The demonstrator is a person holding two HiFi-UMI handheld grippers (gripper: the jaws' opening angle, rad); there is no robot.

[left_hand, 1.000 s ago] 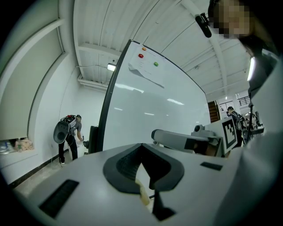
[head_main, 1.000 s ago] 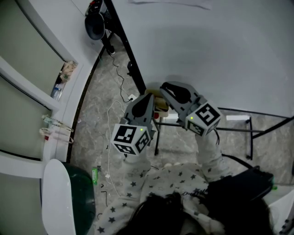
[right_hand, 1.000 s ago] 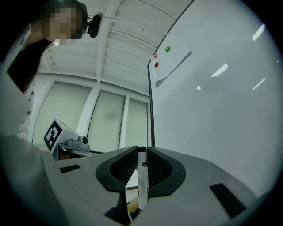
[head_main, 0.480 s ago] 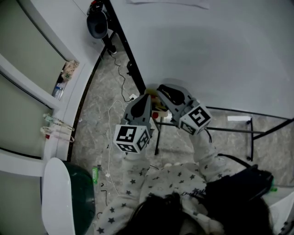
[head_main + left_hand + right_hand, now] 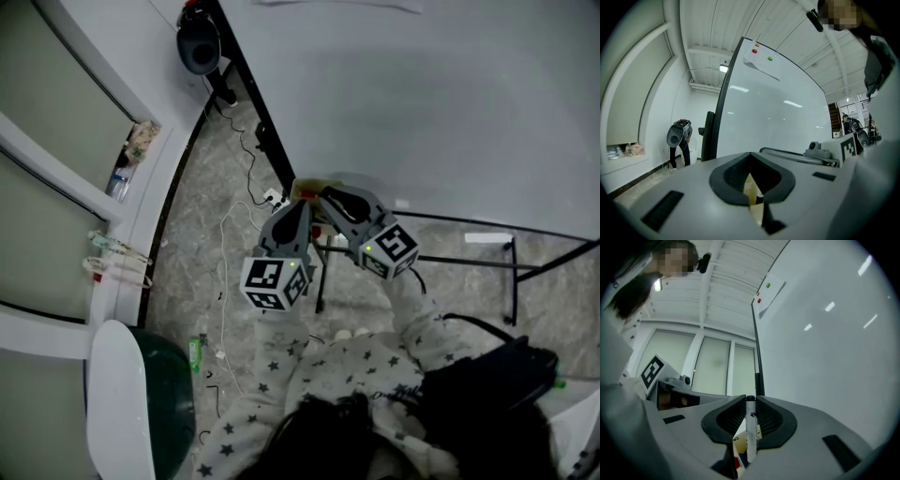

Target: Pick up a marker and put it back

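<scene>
Right gripper (image 5: 750,400) is clamped on the slim white marker with dark cap (image 5: 750,432), with a pad on each side of the barrel. Marker's long axis runs straight up-down in the right gripper view. Cap end is up, level with the jaw tips; the other end is down over a small yellowish box (image 5: 739,439). Just beyond is the big white whiteboard with black frame (image 5: 825,357).

My left gripper (image 5: 750,154) is closed, tips together, nothing in it. The same box shows through the gap behind the tips.

Delta vs a second ago, head view:
- Both my grippers look smaller, further from the camera.
- Right one's tag cube has closed in on the left one's.
- More of the box shows at the whiteboard's lower corner.
- Grip on the marker is unchanged.
</scene>
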